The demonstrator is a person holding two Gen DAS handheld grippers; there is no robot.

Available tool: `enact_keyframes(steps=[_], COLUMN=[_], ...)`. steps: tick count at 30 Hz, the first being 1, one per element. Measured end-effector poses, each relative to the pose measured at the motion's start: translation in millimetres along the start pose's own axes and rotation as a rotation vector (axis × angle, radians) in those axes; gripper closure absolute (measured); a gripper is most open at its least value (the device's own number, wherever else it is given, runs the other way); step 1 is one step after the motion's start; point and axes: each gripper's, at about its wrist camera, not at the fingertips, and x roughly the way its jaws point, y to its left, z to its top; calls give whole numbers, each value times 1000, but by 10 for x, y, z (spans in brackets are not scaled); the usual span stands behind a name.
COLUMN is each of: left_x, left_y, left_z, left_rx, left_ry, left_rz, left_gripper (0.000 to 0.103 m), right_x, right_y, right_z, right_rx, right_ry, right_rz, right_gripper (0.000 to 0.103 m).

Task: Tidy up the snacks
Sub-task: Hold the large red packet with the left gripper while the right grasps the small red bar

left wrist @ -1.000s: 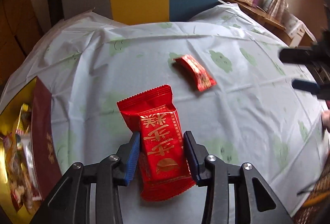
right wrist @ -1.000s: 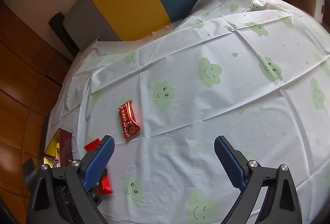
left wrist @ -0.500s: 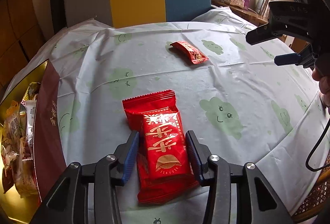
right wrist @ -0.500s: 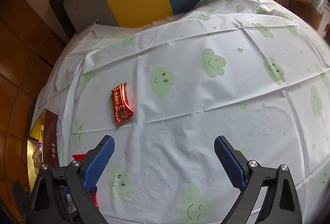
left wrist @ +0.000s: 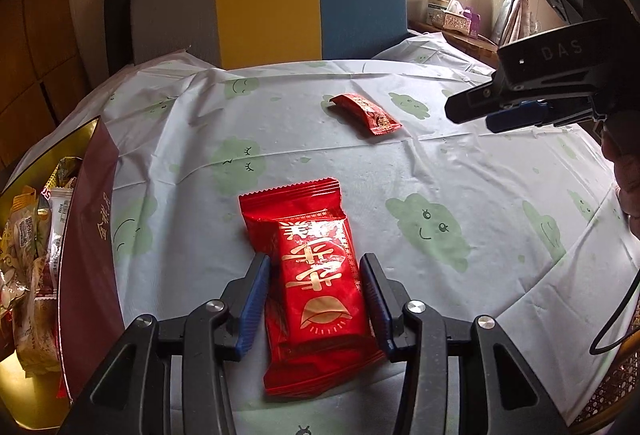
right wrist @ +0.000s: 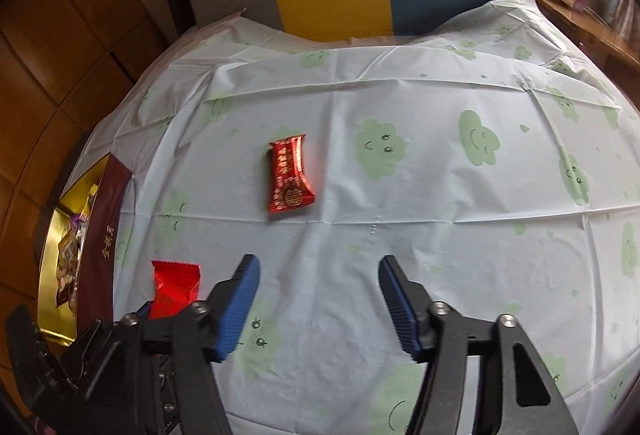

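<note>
**While left holds the big packet, right has swung onto the small one**

Nearest us, the left claw (left wrist: 314, 299) brackets the big red packet (left wrist: 316, 275), blue pads at both long edges; we can't confirm real squeeze. A second ago the framing was the same, so that grip hasn't changed. The packet seems to sit low over the tablecloth (left wrist: 460, 175). The snack box (left wrist: 86, 255) stands just to its left, likely its destination.

The right claw (right wrist: 318, 305) holds nothing, and its jaws have narrowed from a second ago. The small red packet (right wrist: 289, 175) has shifted from far left to nearly centred ahead of it, flat on the cloth and not yet reached. We read that as lining up the next pick.
</note>
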Motion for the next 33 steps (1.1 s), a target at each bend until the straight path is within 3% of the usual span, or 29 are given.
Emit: enact_keyframes(steps=[6,14,18,19,21,22,28,33], left_x=[-16,-27,-29,-30,-29,-29,-23,-24], left_y=[-2,11,15,15,14,13,4,-11], left_z=[-25,-31,-31,-30,-29,-29,-30,-32], left_rx=[-2,-10,-16,-16,-17,-17,-17,-13], left_ry=[-18,-26,-27,-28,-29,-29,-31,-33], left_rz=[-4,-11,-17,-17,-17,-18,-15,-8], left_gripper=[56,56,56,56,56,56,56,56], right_x=[128,597,866,926,1005,976,671,434], right_y=[219,400,425,445,471,487,576,439], right_z=[206,648,751,747,711,694,418,-46], right_rx=[-56,-83,-92,-99,-132,-142,-231,-221], right_ry=[14,8,46,59,79,67,110,192], right_rz=[-14,-79,-92,-99,-148,-142,-96,-33], right_gripper=[52,54,54,55,76,80,81,80])
